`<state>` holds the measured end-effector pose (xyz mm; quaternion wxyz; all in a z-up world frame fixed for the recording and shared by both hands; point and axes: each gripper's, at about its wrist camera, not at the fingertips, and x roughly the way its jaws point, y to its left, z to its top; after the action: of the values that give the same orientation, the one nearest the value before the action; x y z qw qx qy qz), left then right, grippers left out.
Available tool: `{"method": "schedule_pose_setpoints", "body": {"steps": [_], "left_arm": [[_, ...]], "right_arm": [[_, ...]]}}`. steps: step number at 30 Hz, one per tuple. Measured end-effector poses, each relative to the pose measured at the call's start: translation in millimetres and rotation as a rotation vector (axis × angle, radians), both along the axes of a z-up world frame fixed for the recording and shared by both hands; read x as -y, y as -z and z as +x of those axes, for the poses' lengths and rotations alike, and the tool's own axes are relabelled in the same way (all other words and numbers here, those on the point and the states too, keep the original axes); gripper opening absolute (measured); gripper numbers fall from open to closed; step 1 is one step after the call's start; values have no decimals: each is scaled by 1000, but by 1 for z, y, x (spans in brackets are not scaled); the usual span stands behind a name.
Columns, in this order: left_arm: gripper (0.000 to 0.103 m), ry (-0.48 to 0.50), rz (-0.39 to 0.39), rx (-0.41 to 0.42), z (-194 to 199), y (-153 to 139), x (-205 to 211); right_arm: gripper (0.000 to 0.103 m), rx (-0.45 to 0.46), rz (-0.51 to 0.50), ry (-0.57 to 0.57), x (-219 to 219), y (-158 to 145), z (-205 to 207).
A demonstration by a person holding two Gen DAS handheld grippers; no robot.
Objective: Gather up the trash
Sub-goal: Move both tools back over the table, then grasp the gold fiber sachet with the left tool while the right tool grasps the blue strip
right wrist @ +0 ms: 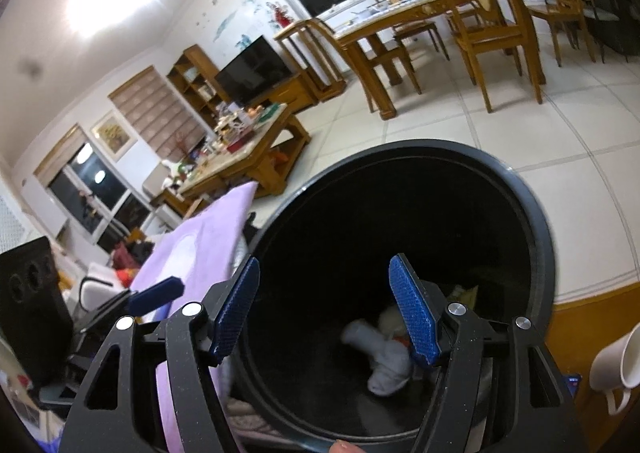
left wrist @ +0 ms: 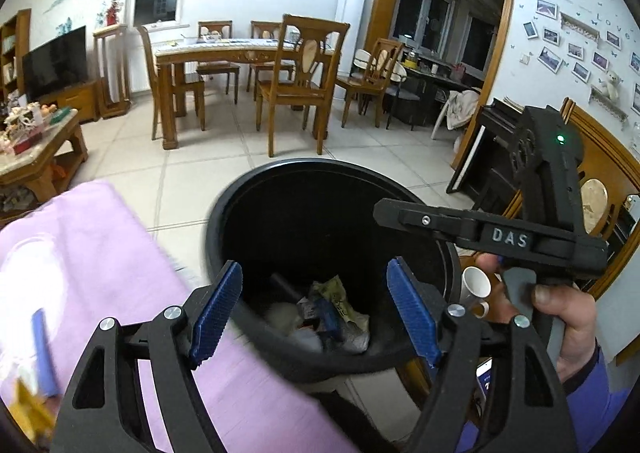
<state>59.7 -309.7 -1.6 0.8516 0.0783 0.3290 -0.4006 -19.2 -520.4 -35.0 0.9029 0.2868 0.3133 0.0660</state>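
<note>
Trash (left wrist: 332,313) lies at the bottom of the black bin (left wrist: 320,173), directly below both grippers. Left gripper (left wrist: 314,309) and right gripper (right wrist: 324,309) hang over its mouth, jaws spread, holding nothing.

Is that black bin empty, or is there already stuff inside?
Not empty. The black bin holds crumpled wrappers and white tissue at its bottom, but most of it is unfilled.

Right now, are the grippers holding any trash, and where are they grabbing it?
No. The left gripper and the right gripper are both open and empty above the black bin; the trash lies inside it.
</note>
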Motion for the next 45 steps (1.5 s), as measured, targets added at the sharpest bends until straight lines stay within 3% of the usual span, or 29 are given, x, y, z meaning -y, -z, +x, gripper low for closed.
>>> {"method": "schedule_pose_setpoints", "body": {"steps": [8, 15, 23, 24, 27, 29, 32, 40, 44, 45], "left_arm": [[75, -157, 18, 8, 4, -5, -105], [75, -291, 168, -8, 23, 12, -197], [73, -176, 311, -38, 45, 40, -215], [71, -164, 326, -33, 48, 44, -213], [46, -168, 354, -13, 56, 51, -212], [24, -190, 333, -25, 63, 52, -221], [11, -204, 274, -53, 70, 52, -242], [4, -276, 213, -55, 67, 48, -273], [4, -353, 159, -49, 70, 41, -295], [4, -363, 144, -48, 64, 41, -297]], "right_arm": [[68, 12, -62, -136, -82, -25, 26], [68, -4, -100, -269, -182, -40, 63], [66, -55, -156, -387, -292, -38, 115], [64, -67, -167, -395, -304, -36, 122], [60, -100, -193, -406, -325, -26, 141], [58, -126, -205, -403, -335, -17, 154], [57, -163, -214, -399, -348, -5, 174], [55, -161, -199, -368, -357, 0, 190], [54, -199, -272, -383, -363, 7, 194], [48, -216, -300, -395, -367, 11, 195]]}}
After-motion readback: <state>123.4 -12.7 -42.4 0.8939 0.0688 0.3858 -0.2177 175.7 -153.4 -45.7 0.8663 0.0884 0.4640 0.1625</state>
